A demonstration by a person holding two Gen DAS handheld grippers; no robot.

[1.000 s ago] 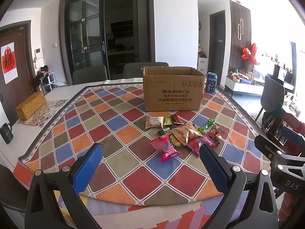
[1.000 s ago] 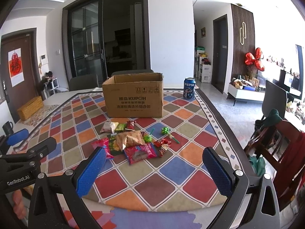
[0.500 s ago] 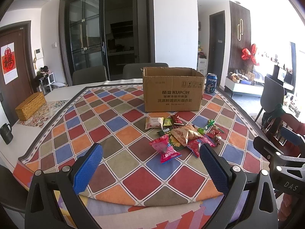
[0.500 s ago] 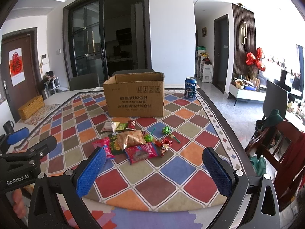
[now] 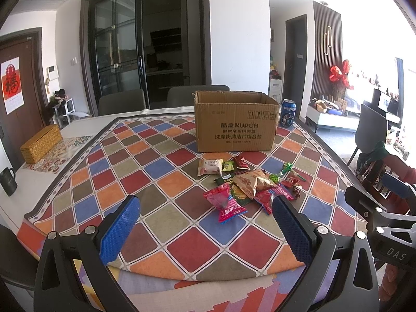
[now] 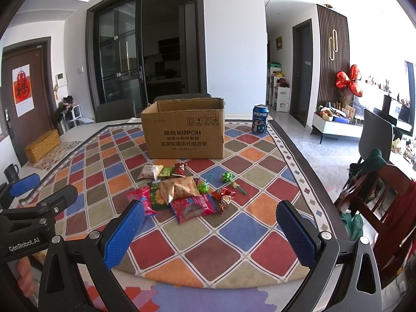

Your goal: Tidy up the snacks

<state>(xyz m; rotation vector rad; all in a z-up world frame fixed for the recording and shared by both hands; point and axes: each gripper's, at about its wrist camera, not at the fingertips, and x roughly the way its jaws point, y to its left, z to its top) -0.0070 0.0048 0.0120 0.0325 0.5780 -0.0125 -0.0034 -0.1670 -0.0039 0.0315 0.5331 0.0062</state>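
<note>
A checkered tablecloth (image 5: 85, 182) covers the table, and an open KUPOH cardboard box (image 5: 235, 123) stands at its far middle. Just in front of the box lies the snack pile (image 6: 179, 192), the packets overlapping. Both the left gripper (image 5: 205, 226) and the right gripper (image 6: 210, 231) hover near the table's front edge, fingers spread wide and empty. The pink packet (image 5: 225, 202) lies nearest, so it seems the easiest first pick; pinch one edge to avoid dragging its neighbours. A Pepsi can (image 5: 288, 113) stands just right of the box, clear of the path.
</note>
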